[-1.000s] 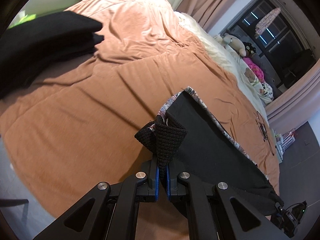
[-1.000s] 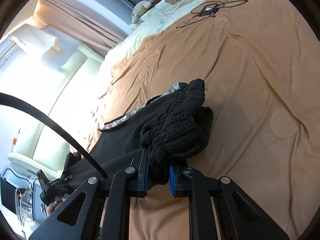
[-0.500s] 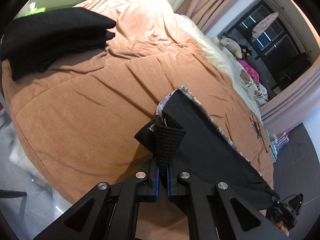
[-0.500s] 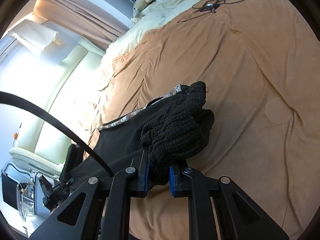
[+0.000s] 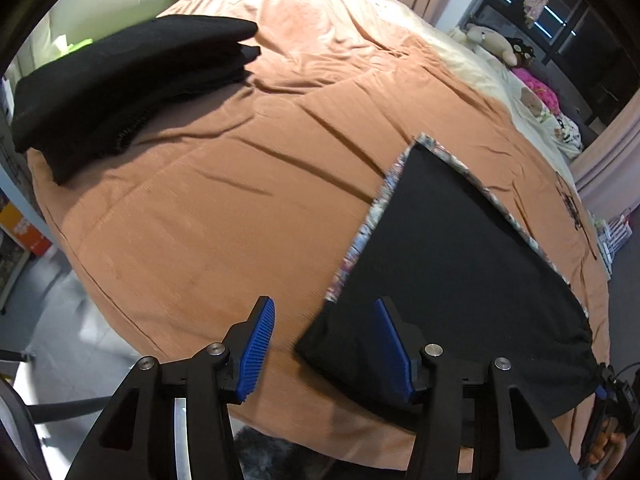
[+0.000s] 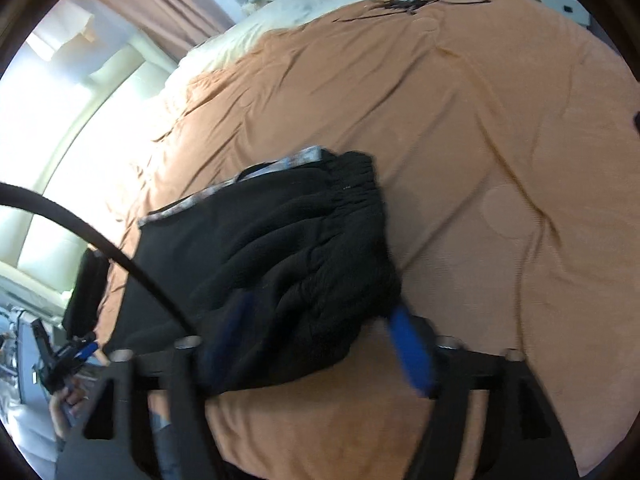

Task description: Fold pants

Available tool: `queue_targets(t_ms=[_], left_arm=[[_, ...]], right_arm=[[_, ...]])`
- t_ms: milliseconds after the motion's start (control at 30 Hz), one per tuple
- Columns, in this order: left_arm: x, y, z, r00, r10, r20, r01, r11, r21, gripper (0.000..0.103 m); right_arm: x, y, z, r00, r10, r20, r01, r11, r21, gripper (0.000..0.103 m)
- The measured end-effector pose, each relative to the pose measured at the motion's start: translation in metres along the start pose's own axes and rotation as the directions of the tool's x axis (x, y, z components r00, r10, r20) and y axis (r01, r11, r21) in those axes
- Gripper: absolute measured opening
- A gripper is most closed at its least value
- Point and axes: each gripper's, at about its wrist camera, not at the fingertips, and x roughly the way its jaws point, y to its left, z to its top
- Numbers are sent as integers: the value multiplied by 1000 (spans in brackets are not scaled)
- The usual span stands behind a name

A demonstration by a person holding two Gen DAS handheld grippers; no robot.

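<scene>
The black pants [image 5: 452, 256] with a patterned trim lie folded flat on the orange bedspread [image 5: 224, 208]. My left gripper [image 5: 324, 344] hovers over their near corner, jaws opening, blue pads apart, and the corner lies loose between them. In the right wrist view the gathered waistband end of the pants [image 6: 304, 248] rests on the bedspread [image 6: 480, 128]. My right gripper [image 6: 328, 344] is blurred, jaws opening, with the cloth lying between the pads and neither pad pressing on it.
A stack of folded black clothes [image 5: 120, 76] sits at the far left of the bed. Stuffed toys [image 5: 496, 44] and a cream sheet lie at the head end. A black cable tangle [image 6: 408, 0] rests on the bedspread. The bed edge and floor [image 5: 60, 312] are near left.
Both grippers were shut on bunched black fabric; now both have opened and the pants have dropped flat onto the bed. The left view has swung toward the bed's edge.
</scene>
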Motion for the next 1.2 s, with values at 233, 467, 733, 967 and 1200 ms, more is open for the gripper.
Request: queue_targets(t_ms=[233,467,733,967,1200], left_arm=[[0,-22,27,999,-46,21,45,997,64,55],[17,-62,63,998,-61,13,58,985,161,55],[47,-85,95,999,-46,-12,48,976,214,55],[80,-104,116,998,-24,-51,37,958,285,55],[115,-120,138,998,0,-69,23,944,330,54]], right_arm=[[-2,-8,5,999,-18,42,18,1000,16,78],[2,-6,10,998,-5,57,6,1000,-16,78],[15,-5,25,999,-27,40,29,998,-50,78],[35,-1,43,998,-52,21,53,995,-82,78],[59,9,59,998,-67,6,67,990,-123,73]])
